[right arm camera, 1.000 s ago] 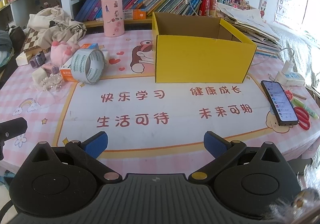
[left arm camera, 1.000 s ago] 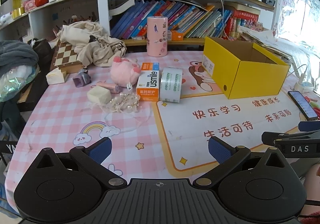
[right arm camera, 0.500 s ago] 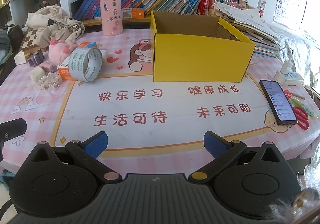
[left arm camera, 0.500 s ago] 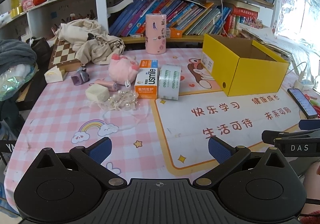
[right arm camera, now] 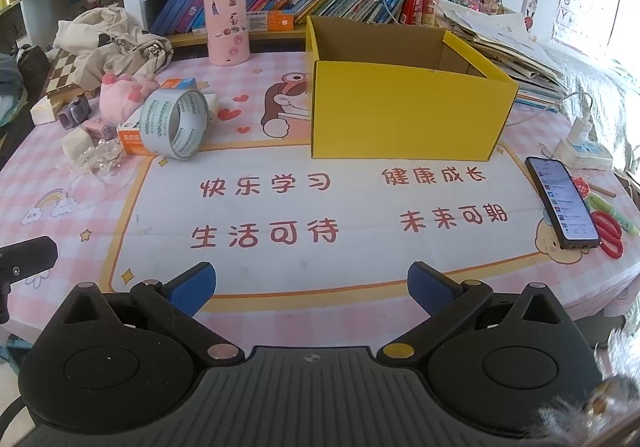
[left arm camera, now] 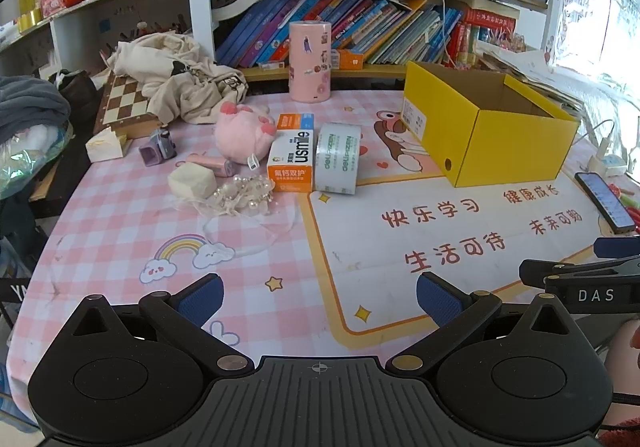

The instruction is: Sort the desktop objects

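Hovering above the near edge of the desk mat (right arm camera: 320, 203), the left gripper (left arm camera: 318, 297) and the right gripper (right arm camera: 312, 285) each have their blue-padded fingers spread wide, with nothing between them.

Reference landmark: the yellow box (right arm camera: 404, 115). It stands open-topped on the far half of the mat; its interior is only partly visible, and no contents can be made out.

Items located left of the yellow box:
- Tape roll (left arm camera: 337, 158): nearest the box, standing on its edge at the mat's far-left corner.
- Toothpaste carton (left arm camera: 291, 153): orange and white, touching the tape roll on the side away from the box.
- Pink plush toy (left arm camera: 242, 135): just beyond the carton, farther from the box.
- Bead string (left arm camera: 244, 196): lying in front of the plush toy on the checked tablecloth (left arm camera: 120, 231).
- White block (left arm camera: 192, 180): just beside the bead string, on its far side from the box.
- Small purple object (left arm camera: 157, 147): farther left still, near the chessboard (left arm camera: 124, 103).

Items located elsewhere:
- Pink cylinder (right arm camera: 226, 25): upright, behind and left of the box, at the bookshelf.
- Phone (right arm camera: 562, 203): right of the box, screen up, near the red scissors (right arm camera: 608, 235).
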